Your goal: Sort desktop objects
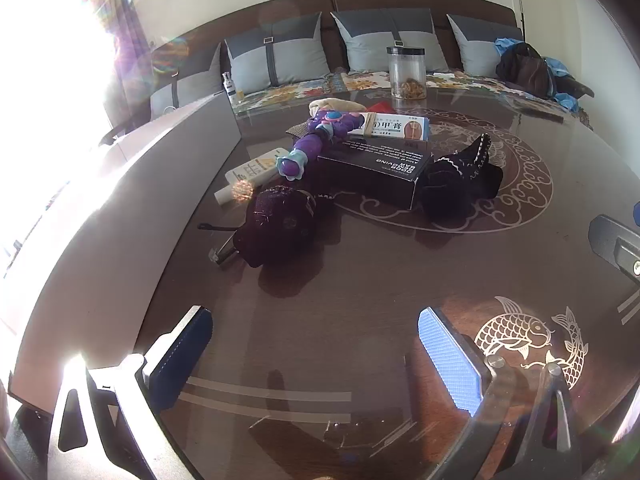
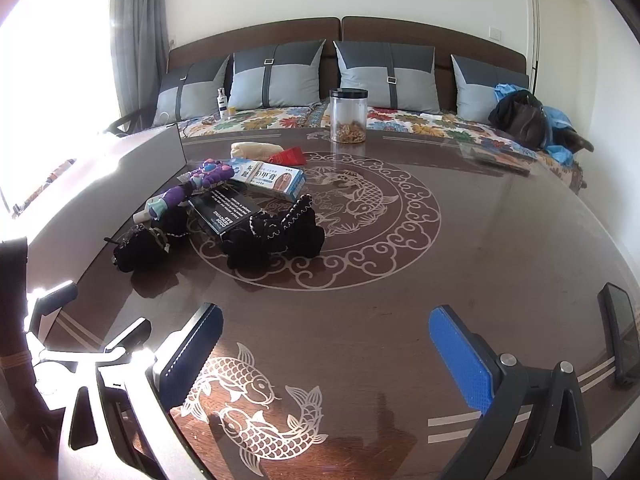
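A heap of objects lies on the round brown table (image 2: 460, 240): a purple toy (image 1: 316, 136) (image 2: 192, 188), a black box (image 1: 376, 168) (image 2: 224, 210), a white-and-blue carton (image 1: 396, 126) (image 2: 272, 178), two dark plush items (image 1: 276, 226) (image 1: 460, 176) (image 2: 276, 234) (image 2: 140, 248), and a white tube (image 1: 252, 170). My left gripper (image 1: 316, 360) hovers open over the near table edge, well short of the heap. My right gripper (image 2: 324, 360) is open too, above the fish inlay (image 2: 256, 412), with nothing between its fingers.
A clear jar (image 1: 406, 74) (image 2: 348, 116) stands at the table's far edge. A grey board (image 1: 120, 184) leans along the left side. A phone (image 2: 620, 332) lies at the right rim. Beyond is a sofa (image 2: 360, 60) with cushions and a bag (image 2: 524, 120).
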Motion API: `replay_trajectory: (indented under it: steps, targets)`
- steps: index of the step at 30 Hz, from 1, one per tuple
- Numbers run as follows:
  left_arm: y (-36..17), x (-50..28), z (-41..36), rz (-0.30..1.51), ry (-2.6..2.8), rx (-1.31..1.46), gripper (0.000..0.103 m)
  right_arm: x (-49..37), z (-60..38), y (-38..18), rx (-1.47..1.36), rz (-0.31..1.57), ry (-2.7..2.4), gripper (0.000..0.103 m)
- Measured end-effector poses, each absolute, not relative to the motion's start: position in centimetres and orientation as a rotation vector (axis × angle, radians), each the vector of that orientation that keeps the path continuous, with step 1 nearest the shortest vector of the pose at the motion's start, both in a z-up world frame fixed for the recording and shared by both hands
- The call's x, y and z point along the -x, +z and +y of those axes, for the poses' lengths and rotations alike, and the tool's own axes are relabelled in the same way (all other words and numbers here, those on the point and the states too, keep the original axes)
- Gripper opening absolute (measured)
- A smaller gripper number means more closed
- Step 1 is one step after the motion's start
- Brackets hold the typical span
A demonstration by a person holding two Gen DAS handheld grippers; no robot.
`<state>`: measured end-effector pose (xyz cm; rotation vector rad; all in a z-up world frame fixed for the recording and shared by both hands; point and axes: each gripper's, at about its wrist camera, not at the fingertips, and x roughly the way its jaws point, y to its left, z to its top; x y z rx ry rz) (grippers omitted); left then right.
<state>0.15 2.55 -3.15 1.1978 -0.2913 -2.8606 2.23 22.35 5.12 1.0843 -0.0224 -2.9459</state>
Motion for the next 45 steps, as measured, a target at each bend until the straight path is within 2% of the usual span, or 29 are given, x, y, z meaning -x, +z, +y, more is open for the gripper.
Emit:
replay_trajectory:
  steps: [13,45]
  targets:
    - [-3.3,0.2,2.7,-0.301,-2.857,-1.214,0.103,-1.7,23.3,4.5,-1.137,-0.117,-2.931,0.103]
    - [-3.3,0.3,3.0,-0.346,-2.841,-1.213,0.103,-1.4,22.6,3.7,-1.171,-0.079,-2.899,0.103]
